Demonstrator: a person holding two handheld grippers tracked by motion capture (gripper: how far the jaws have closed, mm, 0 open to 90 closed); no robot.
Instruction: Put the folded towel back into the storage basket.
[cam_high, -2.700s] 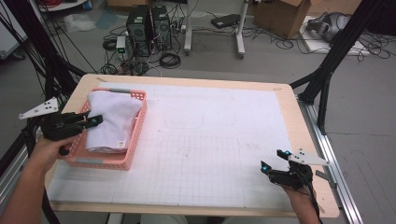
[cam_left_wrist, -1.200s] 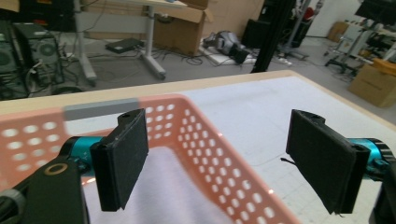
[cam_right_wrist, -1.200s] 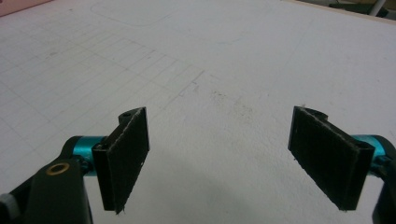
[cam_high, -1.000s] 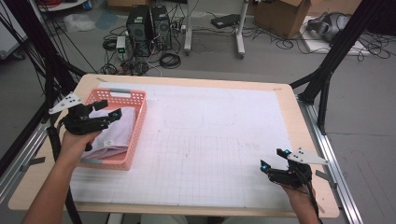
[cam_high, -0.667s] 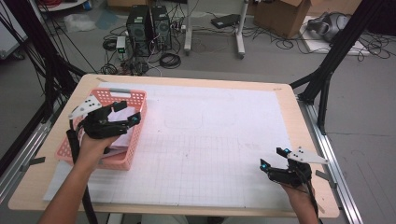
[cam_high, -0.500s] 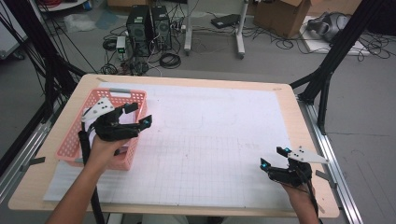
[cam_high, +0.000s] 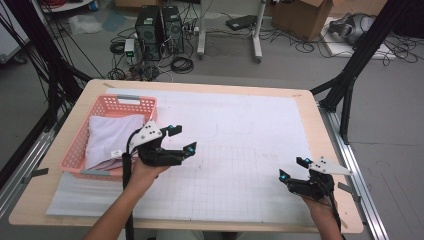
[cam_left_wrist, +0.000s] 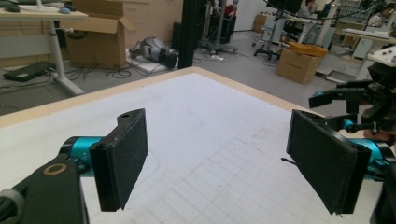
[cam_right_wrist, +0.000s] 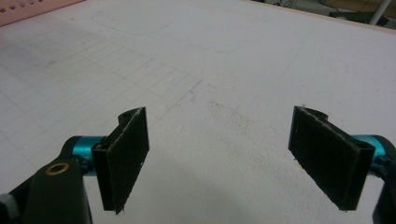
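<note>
A pink basket (cam_high: 75, 145) stands at the table's left with a folded white cloth (cam_high: 111, 135) lying in it. My left gripper (cam_high: 181, 139) hangs open just right of the basket, above the white gridded mat (cam_high: 240, 150), with nothing between its jaws. In the left gripper view the left gripper (cam_left_wrist: 229, 168) points across the mat toward the other hand's gripper (cam_left_wrist: 359, 100). My right gripper (cam_high: 292, 167) rests open near the table's front right. In the right gripper view the right gripper (cam_right_wrist: 219, 158) is wide apart over bare mat, and the basket's pink rim (cam_right_wrist: 28, 9) shows at top left.
The mat carries faint drawn outlines (cam_high: 235, 125) near its middle. Beyond the table's far edge stand computer towers (cam_high: 157, 30), cables and a cardboard box (cam_high: 305, 15) on the floor. Black frame legs (cam_high: 350, 75) stand at the right.
My left gripper has lifted off the cloth in the basket and swung right, out over the mat. The cloth stays in the basket. The right gripper has not moved.
</note>
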